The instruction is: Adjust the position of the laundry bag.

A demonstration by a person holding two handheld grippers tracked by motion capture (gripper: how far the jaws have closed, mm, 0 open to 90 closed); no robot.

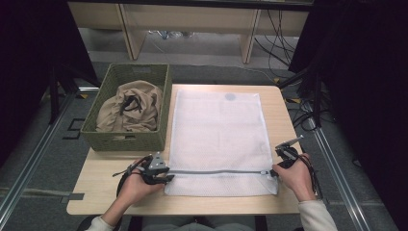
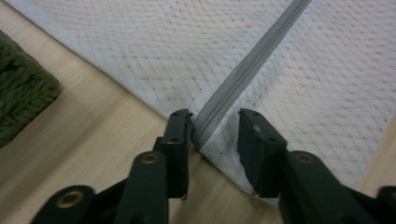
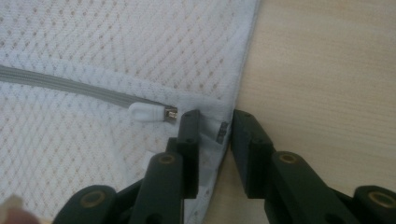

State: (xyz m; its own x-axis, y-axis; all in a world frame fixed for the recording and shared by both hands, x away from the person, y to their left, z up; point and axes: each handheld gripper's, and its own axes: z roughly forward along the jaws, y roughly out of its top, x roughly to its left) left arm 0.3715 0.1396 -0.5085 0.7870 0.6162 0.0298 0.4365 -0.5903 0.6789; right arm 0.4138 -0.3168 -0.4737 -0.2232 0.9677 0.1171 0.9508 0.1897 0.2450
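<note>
A white mesh laundry bag (image 1: 219,130) lies flat on the wooden table (image 1: 106,190), with a grey zipper (image 1: 216,171) running across its near end. My left gripper (image 1: 168,178) is at the bag's left edge. In the left gripper view its jaws (image 2: 215,126) straddle the zipper's end (image 2: 219,105), apart, with mesh between them. My right gripper (image 1: 274,173) is at the bag's right edge. Its jaws (image 3: 215,123) stand apart around the bag's hem and a small tag (image 3: 222,131), just right of the white zipper pull (image 3: 147,112).
A green woven basket (image 1: 125,140) stands at the table's back left, touching the bag's left side, with a beige garment (image 1: 130,108) piled in it. Bare tabletop lies left of the bag and along its right edge (image 3: 327,70). The basket's corner (image 2: 23,88) is near my left gripper.
</note>
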